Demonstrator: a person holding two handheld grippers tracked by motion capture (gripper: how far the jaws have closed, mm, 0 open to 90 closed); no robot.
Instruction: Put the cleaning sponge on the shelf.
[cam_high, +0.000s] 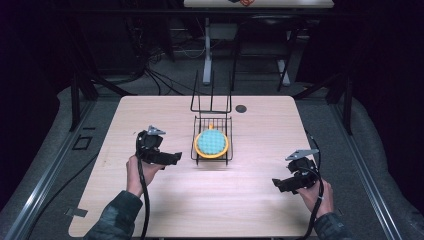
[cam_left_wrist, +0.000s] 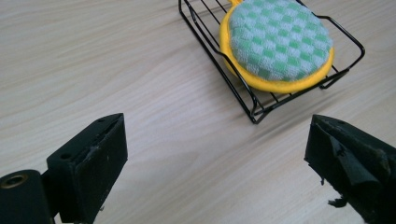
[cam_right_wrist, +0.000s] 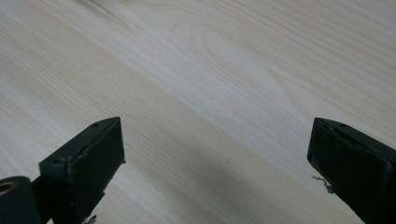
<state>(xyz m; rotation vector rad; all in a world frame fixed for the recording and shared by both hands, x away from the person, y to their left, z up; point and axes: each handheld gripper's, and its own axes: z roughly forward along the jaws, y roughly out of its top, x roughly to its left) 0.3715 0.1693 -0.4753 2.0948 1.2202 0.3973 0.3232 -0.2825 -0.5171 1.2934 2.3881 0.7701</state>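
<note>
Now we hold both grippers, left (cam_high: 176, 158) and right (cam_high: 276, 184), jaws spread and empty, flanking the sponge (cam_high: 211, 142) in the wire rack (cam_high: 197, 152) mid-table.

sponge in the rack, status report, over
Left tool open, empty, beside the rack. Right tool open, empty, over bare table. Sponge lies flat in the wire rack, untouched. Nothing between left tool and sponge.

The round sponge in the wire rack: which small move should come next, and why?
Probably the left tongs should ease forward toward the sponge. Their jaws stand wide open with nothing between, the sponge lies in the wire rack just ahead, and the right tongs are farther away over bare table.
</note>
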